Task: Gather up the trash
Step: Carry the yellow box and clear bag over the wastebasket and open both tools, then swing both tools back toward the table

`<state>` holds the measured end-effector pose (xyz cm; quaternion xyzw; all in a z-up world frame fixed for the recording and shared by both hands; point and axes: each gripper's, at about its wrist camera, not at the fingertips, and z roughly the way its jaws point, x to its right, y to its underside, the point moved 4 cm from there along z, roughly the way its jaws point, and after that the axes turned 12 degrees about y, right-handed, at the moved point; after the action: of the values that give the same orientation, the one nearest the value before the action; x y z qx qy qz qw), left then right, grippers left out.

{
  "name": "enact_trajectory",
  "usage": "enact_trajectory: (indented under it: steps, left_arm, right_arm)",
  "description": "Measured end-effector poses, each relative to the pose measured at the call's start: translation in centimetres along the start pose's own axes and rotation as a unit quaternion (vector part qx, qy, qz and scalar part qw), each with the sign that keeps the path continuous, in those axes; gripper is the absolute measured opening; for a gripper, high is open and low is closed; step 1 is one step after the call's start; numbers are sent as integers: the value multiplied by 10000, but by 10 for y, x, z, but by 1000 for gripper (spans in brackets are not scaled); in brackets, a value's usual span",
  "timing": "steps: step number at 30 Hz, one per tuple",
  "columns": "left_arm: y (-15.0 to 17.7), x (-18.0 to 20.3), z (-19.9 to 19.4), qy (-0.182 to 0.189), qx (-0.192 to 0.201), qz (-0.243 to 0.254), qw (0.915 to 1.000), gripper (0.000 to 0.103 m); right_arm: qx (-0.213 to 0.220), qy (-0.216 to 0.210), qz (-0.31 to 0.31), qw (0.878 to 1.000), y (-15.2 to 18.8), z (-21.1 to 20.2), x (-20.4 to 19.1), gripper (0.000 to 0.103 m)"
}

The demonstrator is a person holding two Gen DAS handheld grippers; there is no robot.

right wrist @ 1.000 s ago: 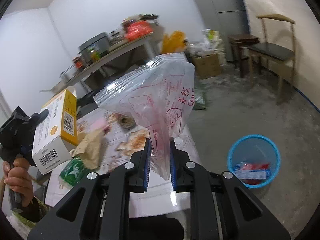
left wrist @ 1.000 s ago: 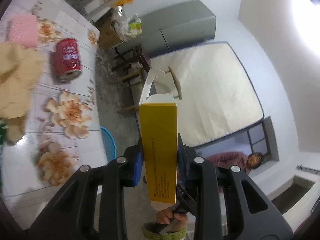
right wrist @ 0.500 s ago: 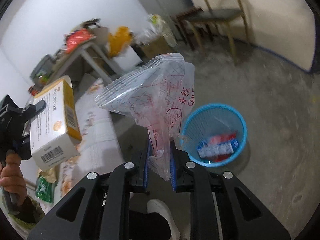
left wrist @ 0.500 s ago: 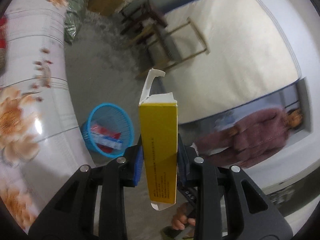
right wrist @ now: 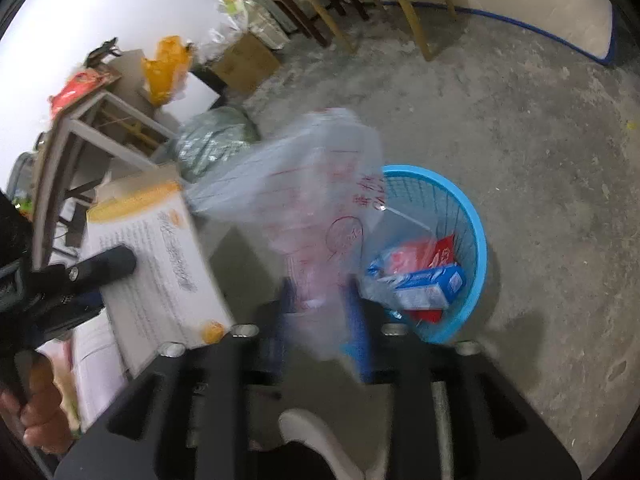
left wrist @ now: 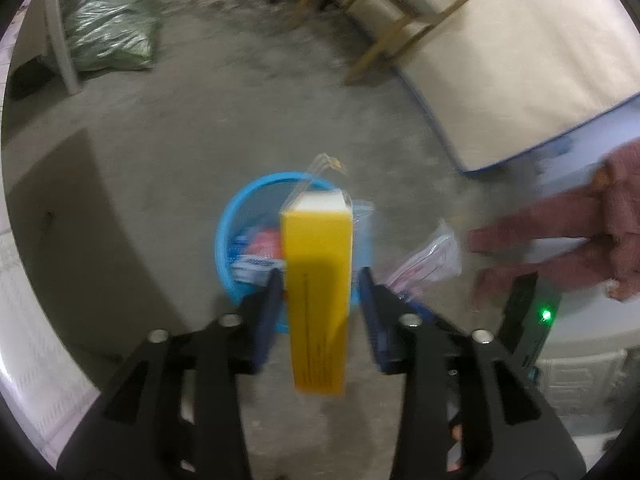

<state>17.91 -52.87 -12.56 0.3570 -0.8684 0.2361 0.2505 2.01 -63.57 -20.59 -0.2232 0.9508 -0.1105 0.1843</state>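
**Trash over the basket: box and bag coming free of the fingers**

Basket first: the round blue plastic mesh basket [right wrist: 460, 248] stands on the grey concrete floor [right wrist: 540, 160], already holding a red wrapper and a small blue-and-white carton. Its walls look thin and springy, so light things should settle in it without tipping it.

Next, the tall yellow-and-white cardboard box [left wrist: 318, 292] sits between the fingers of the left gripper [left wrist: 320, 300], directly above the basket's mouth. The jaws have just been opening; a gap shows on the right-hand side and the left pad looks at most barely touching, so the box reads as released, not clamped. It is likely empty, light and stiff with smooth printed faces. Such a box is best taken across its narrow faces near the middle, where the card resists crushing; its end flap would fold.

Smallest in heft, the clear crinkly plastic bag with red print [right wrist: 316, 208] hangs between the fingers of the right gripper [right wrist: 320, 312], beside the basket's near rim. These jaws have also just been opening, and the film looks loose between them. It is limp, slippery and nearly weightless, so it may drift sideways as it falls; pinch it at a bunched edge.
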Motion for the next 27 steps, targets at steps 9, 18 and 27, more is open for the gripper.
enact_trajectory:
  steps: [9, 18, 27]
  left_arm:
    - [8, -24, -27, -50, 245, -224, 9994, 54]
    - [32, -10, -91, 140, 627, -184, 9978, 61]
    - [126, 5, -215, 497, 1474, 479, 9867, 71]
  right_arm:
    - [-446, 7, 91, 9990, 32, 29, 14, 52]
    - [-53, -299, 86, 9995, 50, -36, 11, 62]
    - [203, -662, -395, 9968, 84, -119, -21, 71]
